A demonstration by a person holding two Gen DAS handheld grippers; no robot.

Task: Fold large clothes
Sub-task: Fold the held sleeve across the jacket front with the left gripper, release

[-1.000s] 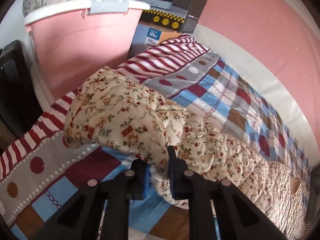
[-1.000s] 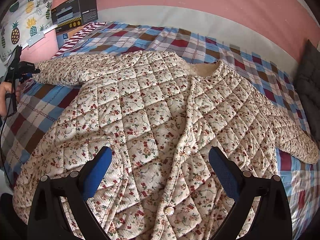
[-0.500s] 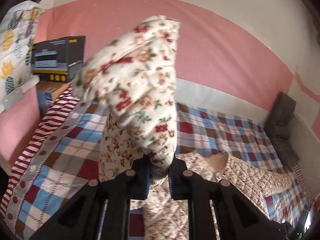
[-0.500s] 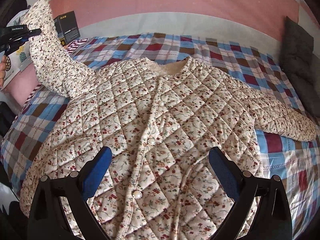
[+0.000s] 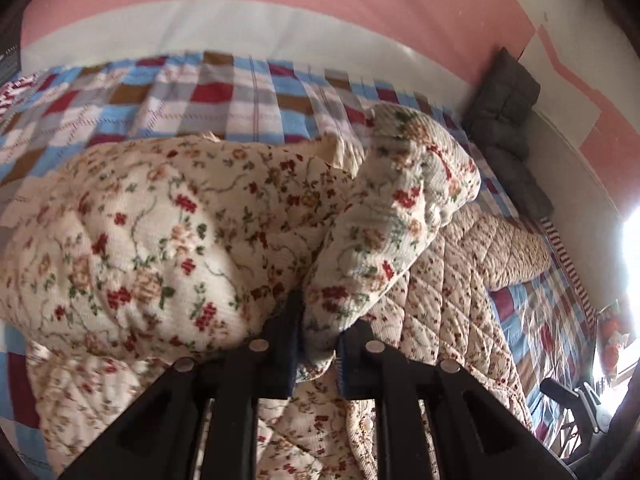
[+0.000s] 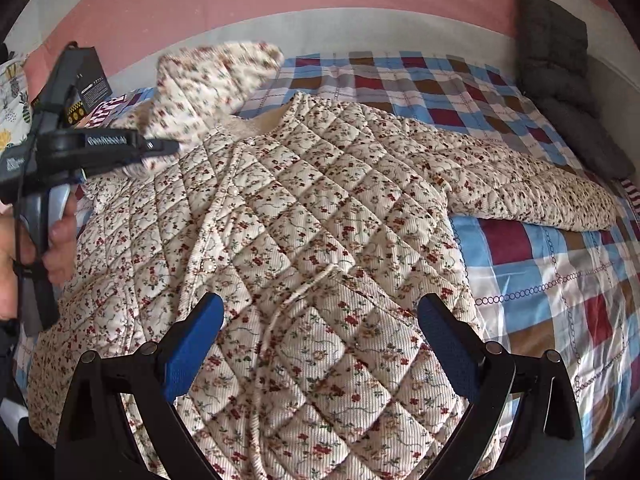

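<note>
Bed (image 6: 560, 264): covered by a checked sheet in blue, red, brown and white; set against a pink and white wall.
Jacket (image 6: 320, 248): floral, quilted, spread front-up across the bed, collar toward the wall; buttoned strip running down the middle; reaches from near the left edge of the sheet to well past the centre.
Far sleeve (image 6: 540, 188): stretched flat over the sheet toward the dark cushions, cuff end resting on the blue and red checks.
Near sleeve (image 6: 216, 80): lifted off the bed, raised above the collar, blurred in the right wrist view; bunched and folded over itself in the left wrist view (image 5: 392, 232), hanging above the jacket body.
Cushions (image 6: 560, 76): dark grey, stacked at the bed's corner by the wall, apart from the jacket.
Box (image 6: 90, 84): black, at the left edge beyond the bed, partly hidden behind the left tool.
Left gripper (image 5: 316, 344): clamped tight on the near sleeve's cuff, cloth squeezed between the blue pads; seen from the side in the right wrist view (image 6: 160, 146), held high and level, pointing across the jacket.
Left hand (image 6: 44, 248): wrapped round the tool's handle, fingers curled, at the jacket's left side.
Right gripper (image 6: 320, 344): fingers spread wide apart, holding nothing, poised low above the jacket's hem and pocket area, pointing toward the collar.
</note>
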